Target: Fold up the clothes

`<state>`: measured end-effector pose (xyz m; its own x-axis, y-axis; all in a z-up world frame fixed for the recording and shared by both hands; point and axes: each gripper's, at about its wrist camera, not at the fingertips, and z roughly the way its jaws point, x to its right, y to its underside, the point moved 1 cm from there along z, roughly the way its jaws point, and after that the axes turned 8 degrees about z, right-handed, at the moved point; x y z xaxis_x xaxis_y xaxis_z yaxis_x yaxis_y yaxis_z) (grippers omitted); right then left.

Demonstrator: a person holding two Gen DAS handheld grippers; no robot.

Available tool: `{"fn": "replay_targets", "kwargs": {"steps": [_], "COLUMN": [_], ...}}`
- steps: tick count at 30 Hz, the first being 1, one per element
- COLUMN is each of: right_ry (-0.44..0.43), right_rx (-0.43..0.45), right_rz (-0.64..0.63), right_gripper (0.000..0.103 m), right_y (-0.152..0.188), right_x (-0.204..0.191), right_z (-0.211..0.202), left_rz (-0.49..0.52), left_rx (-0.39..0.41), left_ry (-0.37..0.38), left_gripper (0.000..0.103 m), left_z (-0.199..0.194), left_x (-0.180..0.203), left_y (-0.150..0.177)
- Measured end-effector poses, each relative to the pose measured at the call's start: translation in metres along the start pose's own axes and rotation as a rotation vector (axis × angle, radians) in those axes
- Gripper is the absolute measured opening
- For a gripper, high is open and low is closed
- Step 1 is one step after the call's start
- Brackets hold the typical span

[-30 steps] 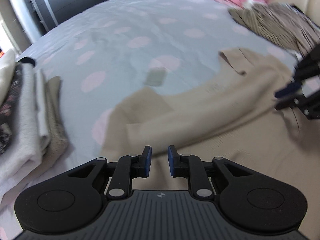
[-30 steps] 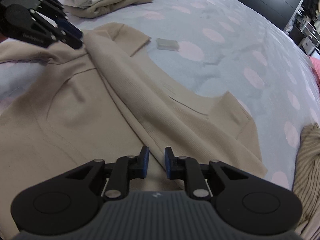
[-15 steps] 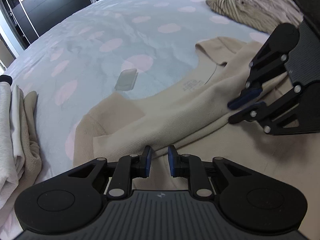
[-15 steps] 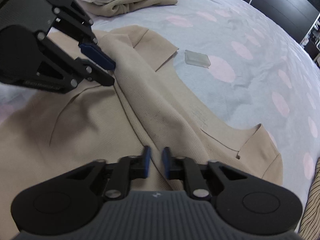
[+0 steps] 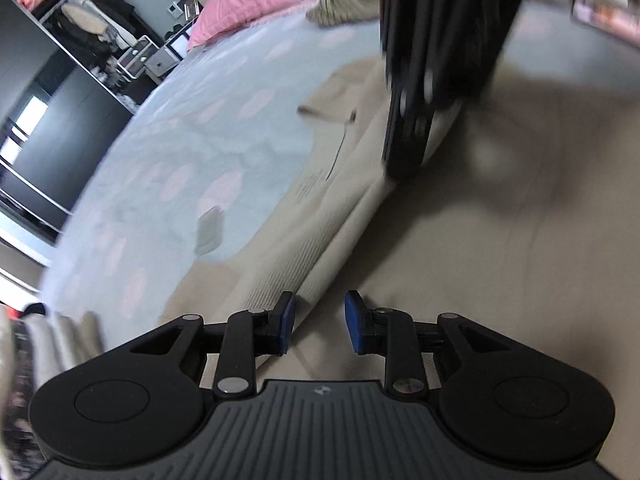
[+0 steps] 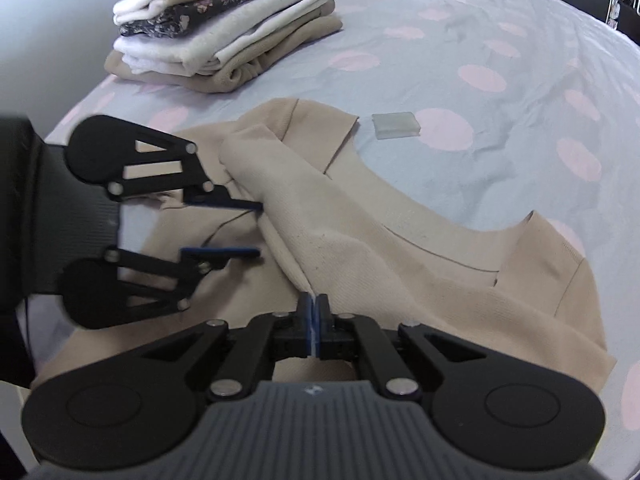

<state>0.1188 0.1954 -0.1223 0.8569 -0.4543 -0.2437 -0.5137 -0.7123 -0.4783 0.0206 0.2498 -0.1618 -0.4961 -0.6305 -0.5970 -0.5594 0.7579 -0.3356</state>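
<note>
On the polka-dot bed (image 6: 500, 40), the beige sweater (image 6: 400, 248) lies half-folded beside the finished stack (image 6: 224, 28), right claw (image 6: 314, 312) pinching its folded edge, left claw (image 6: 240, 228) wide open alongside, more folds left.

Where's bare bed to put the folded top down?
Bare polka-dot sheet lies beyond the beige top, right of the folded stack, apart from the small grey pad. Crowded near both tools, left and right.
</note>
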Motion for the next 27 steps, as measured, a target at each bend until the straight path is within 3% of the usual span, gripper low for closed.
{"fn": "replay_targets", "kwargs": {"steps": [4, 6, 9, 13, 16, 17, 21, 27], "right_ry": [-0.029, -0.023, 0.025, 0.089, 0.143, 0.164, 0.22, 0.278], "right_rx": [-0.017, -0.019, -0.013, -0.014, -0.033, -0.04, -0.049, -0.049], "right_rz": [0.001, 0.002, -0.035, -0.121, -0.163, -0.175, -0.178, -0.202], "right_gripper": [0.001, 0.001, 0.004, 0.012, 0.021, 0.029, 0.036, 0.037], "right_y": [0.005, 0.006, 0.009, 0.018, 0.029, 0.033, 0.048, 0.069], "right_x": [-0.002, -0.002, -0.005, -0.008, -0.002, 0.0, 0.016, 0.028], "right_z": [-0.003, -0.002, -0.001, -0.005, -0.007, -0.007, -0.017, -0.036], "left_rz": [0.016, 0.011, 0.018, 0.036, 0.033, 0.034, 0.012, -0.111], "left_rx": [-0.051, -0.058, -0.08, -0.124, -0.142, -0.143, -0.145, -0.204], "left_ry": [-0.086, -0.075, -0.052, -0.008, 0.07, 0.069, 0.012, -0.038], "left_gripper": [0.025, 0.01, 0.0, 0.0, 0.0, 0.0, 0.0, 0.011], "left_z": [0.006, 0.006, -0.003, -0.014, -0.022, -0.024, -0.024, -0.01], "left_x": [0.002, 0.0, -0.003, -0.004, 0.001, 0.002, -0.002, -0.027], "left_y": [0.008, 0.012, 0.015, 0.022, 0.027, 0.028, 0.033, 0.047]}}
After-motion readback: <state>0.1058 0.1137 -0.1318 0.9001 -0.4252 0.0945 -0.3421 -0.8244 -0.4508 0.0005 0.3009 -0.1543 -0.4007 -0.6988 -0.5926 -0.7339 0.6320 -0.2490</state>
